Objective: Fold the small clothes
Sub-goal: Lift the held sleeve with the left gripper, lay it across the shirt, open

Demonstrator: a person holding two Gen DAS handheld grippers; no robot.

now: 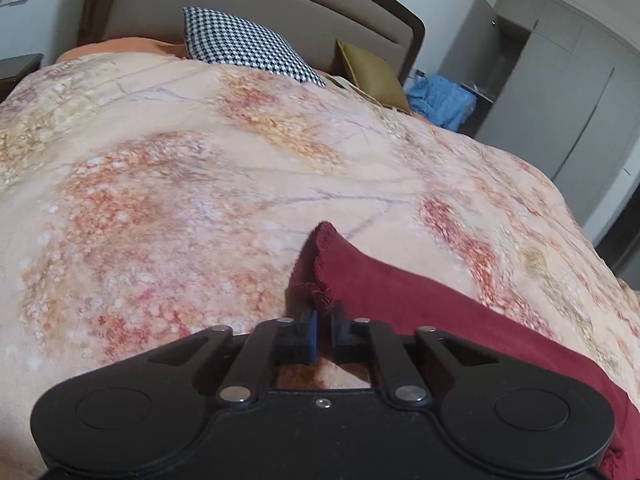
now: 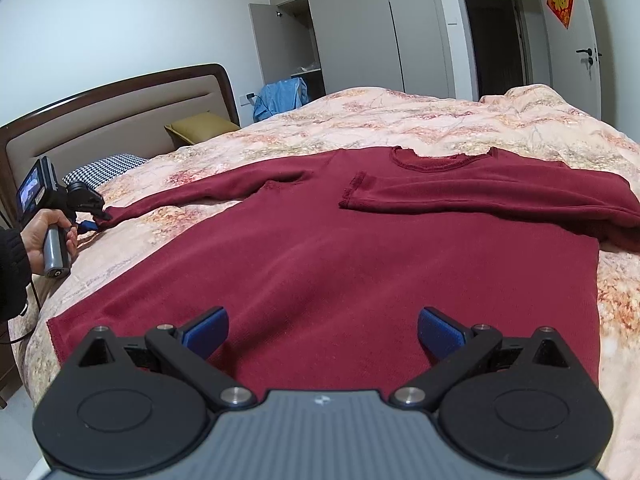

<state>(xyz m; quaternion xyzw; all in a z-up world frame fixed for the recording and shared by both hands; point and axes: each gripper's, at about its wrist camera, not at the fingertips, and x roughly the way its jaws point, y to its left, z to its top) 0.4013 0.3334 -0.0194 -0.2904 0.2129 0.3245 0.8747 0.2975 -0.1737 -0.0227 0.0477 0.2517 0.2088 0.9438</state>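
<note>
A dark red sweater (image 2: 320,248) lies spread flat on a bed (image 2: 440,120) covered with a peach floral blanket. Its body stretches away from the right gripper (image 2: 323,334), the hem nearest to it and the neckline (image 2: 436,160) at the far end. The right gripper's jaws stand wide apart with nothing between them; the blue pads (image 2: 210,330) hover just above the sweater's lower body, one on either side of its middle, and whether they touch the cloth cannot be told.

The sweater's sleeve on the right of the jaws is folded in across the chest, its cuff (image 2: 352,192) lying ahead of the right gripper, near the middle of the garment. The other sleeve (image 2: 208,192) runs out to the left, ahead and well to the side of the right gripper, to the edge of the bed.

There the left gripper (image 1: 324,320), held by a hand (image 2: 44,236) in a dark sleeve, has its jaws brought together on the frayed cuff (image 1: 316,276) of that sleeve. In the left wrist view the cuff's ragged edge sits right at the tips, pinched between them, while the rest of the sleeve runs off to the right of the jaws and passes under the gripper's right side. Ahead of the left jaws lies bare blanket, and beyond it a checked pillow (image 1: 248,44), an olive cushion (image 1: 372,76) and the headboard (image 1: 260,4).
</note>
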